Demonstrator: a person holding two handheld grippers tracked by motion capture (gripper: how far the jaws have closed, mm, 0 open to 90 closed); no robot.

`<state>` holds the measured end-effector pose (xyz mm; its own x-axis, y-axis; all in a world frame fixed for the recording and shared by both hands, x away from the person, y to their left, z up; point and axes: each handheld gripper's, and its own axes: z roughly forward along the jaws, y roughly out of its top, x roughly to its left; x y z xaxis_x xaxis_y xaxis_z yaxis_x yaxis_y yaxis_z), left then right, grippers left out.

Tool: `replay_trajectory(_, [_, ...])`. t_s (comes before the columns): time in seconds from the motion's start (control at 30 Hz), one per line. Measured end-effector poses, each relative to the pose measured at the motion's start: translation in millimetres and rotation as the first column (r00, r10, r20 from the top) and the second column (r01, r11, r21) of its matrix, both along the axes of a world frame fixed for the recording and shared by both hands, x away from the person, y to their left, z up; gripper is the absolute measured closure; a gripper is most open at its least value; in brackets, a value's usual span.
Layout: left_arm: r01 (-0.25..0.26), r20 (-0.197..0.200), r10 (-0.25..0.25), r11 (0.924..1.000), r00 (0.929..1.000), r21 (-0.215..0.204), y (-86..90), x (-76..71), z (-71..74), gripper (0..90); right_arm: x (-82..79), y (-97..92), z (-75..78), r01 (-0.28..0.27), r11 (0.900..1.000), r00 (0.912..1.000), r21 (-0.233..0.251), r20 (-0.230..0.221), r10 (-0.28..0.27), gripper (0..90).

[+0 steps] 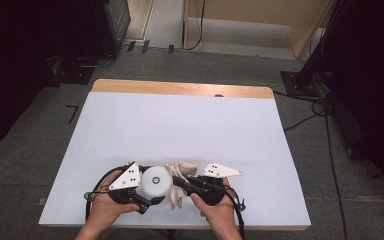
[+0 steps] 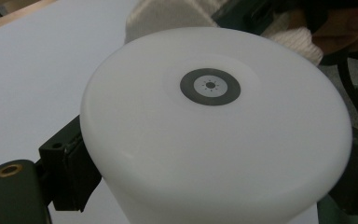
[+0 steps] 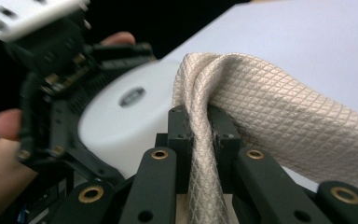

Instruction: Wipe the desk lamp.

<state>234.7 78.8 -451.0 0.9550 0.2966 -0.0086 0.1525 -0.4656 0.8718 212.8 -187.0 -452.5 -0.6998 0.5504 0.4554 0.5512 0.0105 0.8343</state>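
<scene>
White round plastic lamp-like puck with a grey ring mark on its flat face [image 2: 214,126]: sits at about 6 o'clock on the white-covered table [image 1: 180,125], near the front edge. Left gripper [image 1: 147,197] has its jaws clamped on the puck's sides; in the left gripper view one black pad presses the rim at 8 o'clock, the other at 4 o'clock.

Beige quilted diamond-pattern cloth [image 3: 279,116]: bunched just at 3 o'clock of the puck, touching it. Right gripper [image 3: 200,140] has its jaws pinched together on a gathered fold of the cloth, which drapes over the pads toward 3 o'clock. Whether the puck's underside rests on the table is probably yes, but hidden.

Bare wooden strip of tabletop [image 1: 180,88] at 12 o'clock.
</scene>
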Motion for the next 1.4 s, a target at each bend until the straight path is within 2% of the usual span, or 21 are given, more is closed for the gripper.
replay_trajectory(0.13, [-0.001, 0.002, 0.001, 1.0, 1.0, 0.001, -0.2, -0.3, 0.0, 8.8, 5.3, 1.1, -18.6, 0.002, 0.9999, 0.9974, -0.016, -0.071, -0.003, 82.1])
replay_trajectory(0.27, [-0.001, 0.002, 0.001, 1.0, 1.0, 0.001, -0.2, -0.4, 0.0, 8.8, 6.6, 5.6, -37.0, 0.026, 0.9975, 0.9891, -0.066, -0.143, -0.035, 82.1])
replay_trajectory(0.4, [-0.002, 0.001, 0.002, 1.0, 1.0, -0.001, -0.4, -0.4, -0.1, 8.8, 8.7, 7.7, -45.1, 0.028, 0.9953, 0.9852, -0.093, -0.166, -0.043, 82.0])
replay_trajectory(0.47, [-0.002, 0.001, 0.002, 1.0, 1.0, 0.0, -0.5, -0.4, -0.1, 8.8, 9.3, 8.9, -49.2, 0.03, 0.9919, 0.983, -0.124, -0.176, -0.052, 82.0])
replay_trajectory(0.57, [-0.003, 0.002, 0.003, 1.0, 1.0, -0.001, -0.6, -0.7, -0.2, 8.8, 9.0, 9.8, -51.5, 0.04, 0.9909, 0.9794, -0.128, -0.191, -0.064, 82.0])
replay_trajectory(0.7, [-0.002, 0.002, 0.002, 1.0, 1.0, -0.001, -0.5, -0.5, -0.1, 8.8, 7.5, 10.4, -45.7, 0.041, 0.9902, 0.982, -0.134, -0.177, -0.065, 82.0])
replay_trajectory(0.8, [-0.002, 0.002, 0.002, 1.0, 1.0, -0.002, -0.5, -0.4, -0.3, 8.8, 5.7, 7.2, -32.4, 0.043, 0.996, 0.9873, -0.079, -0.149, -0.055, 82.0])
replay_trajectory(0.87, [-0.002, 0.002, 0.002, 1.0, 1.0, -0.003, -0.4, -0.3, -0.4, 8.8, 4.0, 4.8, -19.5, 0.042, 0.9981, 0.9937, -0.046, -0.102, -0.046, 82.0])
replay_trajectory(0.97, [-0.003, 0.002, 0.003, 1.0, 1.0, -0.005, -0.6, -0.5, -0.5, 8.8, -1.4, 2.7, 0.4, 0.045, 0.9989, 0.9983, -0.007, -0.036, -0.046, 82.0])
replay_trajectory(1.1, [-0.005, 0.001, 0.005, 1.0, 1.0, -0.006, -0.8, -0.6, -0.7, 8.8, -9.1, 3.6, 16.5, 0.056, 0.9983, 0.9966, -0.019, 0.062, -0.055, 81.9])
replay_trajectory(1.17, [-0.006, 0.002, 0.006, 1.0, 1.0, -0.005, -0.8, -0.7, -0.6, 8.8, -8.9, 3.9, 16.0, 0.055, 0.9983, 0.9964, -0.022, 0.066, -0.053, 81.9])
replay_trajectory(1.27, [-0.005, 0.002, 0.005, 1.0, 1.0, -0.005, -0.7, -0.6, -0.6, 8.8, -6.5, 4.2, 8.8, 0.054, 0.998, 0.9979, -0.032, 0.039, -0.052, 81.9])
replay_trajectory(1.4, [-0.005, 0.0, 0.005, 1.0, 1.0, -0.007, -0.4, -0.5, -0.9, 8.8, -1.3, 6.2, -8.9, 0.053, 0.997, 0.9982, -0.057, -0.026, -0.055, 82.0])
